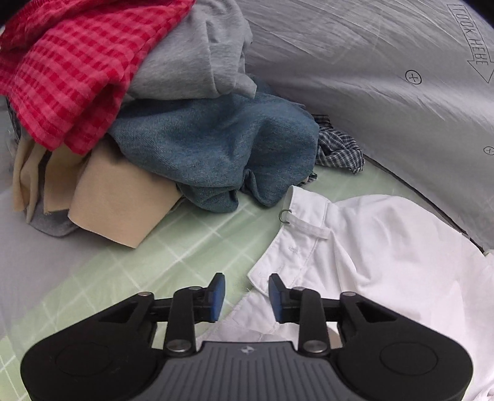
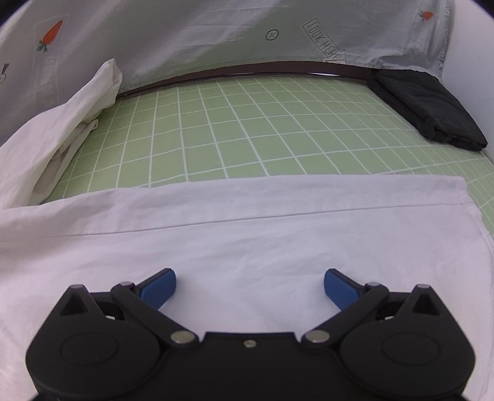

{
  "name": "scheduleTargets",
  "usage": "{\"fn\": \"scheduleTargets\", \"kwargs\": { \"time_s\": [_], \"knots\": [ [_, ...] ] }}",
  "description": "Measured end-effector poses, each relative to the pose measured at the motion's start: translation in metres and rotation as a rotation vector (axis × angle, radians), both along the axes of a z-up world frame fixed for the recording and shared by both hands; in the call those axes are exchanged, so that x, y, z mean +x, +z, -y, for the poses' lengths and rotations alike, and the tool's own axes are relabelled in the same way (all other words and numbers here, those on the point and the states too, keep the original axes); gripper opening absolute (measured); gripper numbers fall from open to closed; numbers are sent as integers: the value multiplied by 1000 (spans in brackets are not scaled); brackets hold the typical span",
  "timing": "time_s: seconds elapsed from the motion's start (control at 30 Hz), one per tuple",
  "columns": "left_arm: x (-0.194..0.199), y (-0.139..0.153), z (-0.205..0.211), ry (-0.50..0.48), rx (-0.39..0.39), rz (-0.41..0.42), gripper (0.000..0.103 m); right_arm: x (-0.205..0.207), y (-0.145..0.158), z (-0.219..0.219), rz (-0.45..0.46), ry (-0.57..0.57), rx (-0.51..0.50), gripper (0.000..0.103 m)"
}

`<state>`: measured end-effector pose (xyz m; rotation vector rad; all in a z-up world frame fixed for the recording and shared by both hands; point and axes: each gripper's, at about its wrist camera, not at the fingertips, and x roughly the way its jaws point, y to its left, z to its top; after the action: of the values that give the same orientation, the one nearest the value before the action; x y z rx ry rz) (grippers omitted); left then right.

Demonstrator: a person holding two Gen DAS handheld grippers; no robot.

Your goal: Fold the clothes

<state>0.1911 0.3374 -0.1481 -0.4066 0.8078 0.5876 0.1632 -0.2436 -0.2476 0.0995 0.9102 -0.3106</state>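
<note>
Left wrist view: the left gripper (image 1: pixel 246 293) fills the foreground, its blue pads (image 1: pixel 217 293) parted by a moderate gap with nothing between them. Below and just ahead of the tips lies the collar corner of a white shirt (image 1: pixel 386 246), which spreads to the right over the green grid sheet (image 1: pixel 197 243); a small metal ring (image 1: pixel 285 213) sits at a fabric loop near the collar. The pads stand beside the cloth edge — whether the right-hand pad touches it cannot be told.

Behind the shirt rises a heap of unfolded clothes: a red checked garment (image 1: pixel 71 77) on top at left, a grey sweatshirt (image 1: pixel 191 58) beside it, a blue denim piece (image 1: pixel 216 148) in the middle, a beige cloth (image 1: pixel 117 197) at lower left, and a dark plaid scrap (image 1: pixel 339 148) peeking out at right. A pale grey printed sheet (image 1: pixel 386 61) forms the backdrop.

Right wrist view: the right gripper (image 2: pixel 250 288) hangs with its jaws spread wide and empty, directly over a flat expanse of the white shirt (image 2: pixel 234 234), whose straight edge runs across the frame. Whether the tips rest on the cloth is unclear. Beyond it the green grid sheet (image 2: pixel 247 129) lies bare; a bunched white portion (image 2: pixel 61 129) sits at left — a folded black garment (image 2: pixel 429 108) lies well apart at the far right, against the carrot-printed backdrop (image 2: pixel 200 27).
</note>
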Motion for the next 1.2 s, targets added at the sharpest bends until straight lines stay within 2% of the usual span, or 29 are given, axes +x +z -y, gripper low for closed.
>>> {"fn": "scheduleTargets", "kwargs": {
  "time_s": [0.1,0.13,0.23,0.37,0.47,0.67,0.93,1.1,1.2],
  "knots": [
    [0,7,3,-5,-26,9,67,7,12,-1,45,11,-10,103],
    [2,8,5,-14,-35,8,69,11,15,1,60,12,-2,103],
    [11,7,19,-62,-43,-32,73,31,18,4,86,28,13,103],
    [24,-4,39,-145,-94,-64,78,76,14,3,80,99,-8,103],
    [33,-14,51,-189,-84,-111,82,112,12,-2,99,144,4,103],
    [45,-30,53,-197,-81,-172,87,179,7,-27,115,258,33,103],
    [64,-41,69,-209,-19,-246,103,223,10,-47,228,282,226,103],
    [68,-43,73,-203,-9,-258,103,236,13,-76,264,340,222,103],
    [66,-43,74,-204,-4,-253,103,241,9,-79,267,318,301,103]
  ]
}}
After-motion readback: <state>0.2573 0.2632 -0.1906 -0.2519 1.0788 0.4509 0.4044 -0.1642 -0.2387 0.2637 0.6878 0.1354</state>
